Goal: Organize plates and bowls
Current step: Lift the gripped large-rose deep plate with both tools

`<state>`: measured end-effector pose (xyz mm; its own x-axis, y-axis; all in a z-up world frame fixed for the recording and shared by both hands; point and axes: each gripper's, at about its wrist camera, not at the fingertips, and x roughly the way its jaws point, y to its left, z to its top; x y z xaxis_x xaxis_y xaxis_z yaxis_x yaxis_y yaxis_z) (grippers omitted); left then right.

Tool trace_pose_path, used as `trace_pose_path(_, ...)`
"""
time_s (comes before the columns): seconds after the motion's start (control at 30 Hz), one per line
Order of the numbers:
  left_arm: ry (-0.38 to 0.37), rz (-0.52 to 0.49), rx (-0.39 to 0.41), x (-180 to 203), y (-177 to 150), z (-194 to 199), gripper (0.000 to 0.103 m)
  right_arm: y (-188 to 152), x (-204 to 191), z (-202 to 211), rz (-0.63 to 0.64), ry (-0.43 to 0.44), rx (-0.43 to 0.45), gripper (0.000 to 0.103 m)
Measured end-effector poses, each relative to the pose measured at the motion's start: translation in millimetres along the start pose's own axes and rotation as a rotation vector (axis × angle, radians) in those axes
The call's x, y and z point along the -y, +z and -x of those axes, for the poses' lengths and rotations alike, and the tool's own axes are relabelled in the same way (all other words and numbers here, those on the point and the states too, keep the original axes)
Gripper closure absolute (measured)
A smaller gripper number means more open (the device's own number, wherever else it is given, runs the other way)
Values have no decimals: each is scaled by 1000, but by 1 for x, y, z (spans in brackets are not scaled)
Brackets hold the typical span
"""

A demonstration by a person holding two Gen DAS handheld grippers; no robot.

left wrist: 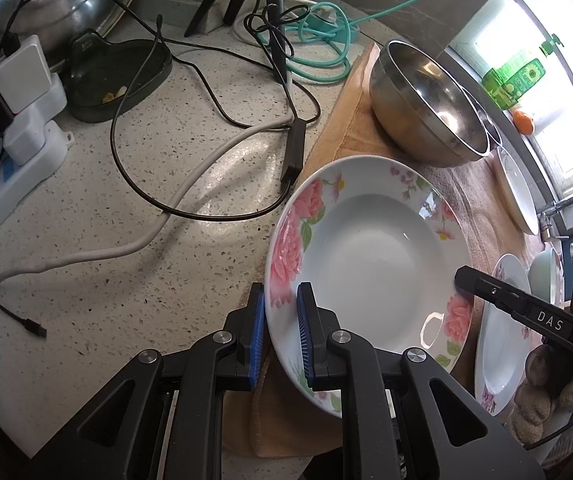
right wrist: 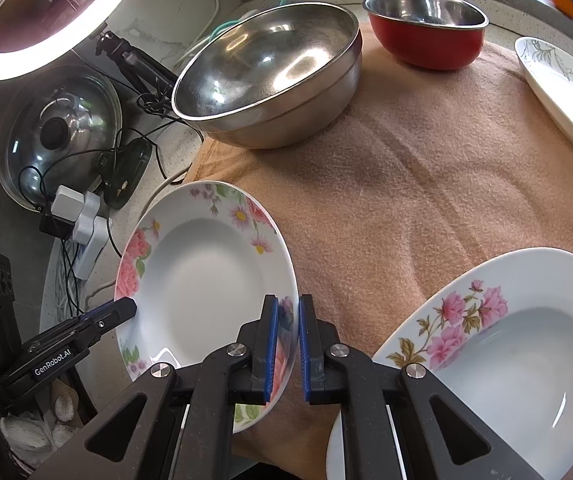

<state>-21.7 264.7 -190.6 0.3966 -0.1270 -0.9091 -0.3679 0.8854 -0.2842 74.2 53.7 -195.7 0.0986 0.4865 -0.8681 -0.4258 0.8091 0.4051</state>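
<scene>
A white deep plate with pink roses [left wrist: 366, 256] [right wrist: 206, 272] is held tilted over the left edge of the tan towel [right wrist: 426, 184]. My left gripper [left wrist: 282, 336] is shut on its left rim. My right gripper [right wrist: 288, 344] is shut on its opposite rim and shows in the left wrist view [left wrist: 498, 292]. A second floral plate [right wrist: 506, 360] lies on the towel to the right. A large steel bowl [right wrist: 270, 76] and a red bowl [right wrist: 426, 32] stand at the back. A white oval plate [right wrist: 566, 96] lies far right.
The speckled counter [left wrist: 126, 260] at left carries cables, white chargers [left wrist: 26, 92], a dark dish [left wrist: 118, 76], a glass pot lid [right wrist: 58, 128] and a tripod with a ring light [right wrist: 46, 16]. A green bottle [left wrist: 514, 76] and an orange [left wrist: 523, 121] sit by the window.
</scene>
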Motion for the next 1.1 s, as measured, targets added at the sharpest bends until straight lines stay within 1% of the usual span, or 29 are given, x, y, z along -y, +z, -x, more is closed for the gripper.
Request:
trace_pose_path(0.7,-4,0,7,6,2,2,89,-1,1,6,2,-15,19,94)
trace_pose_path(1.1,-23,-21,28,20,6,12,89,-2,10,26,-23,-7,50,94)
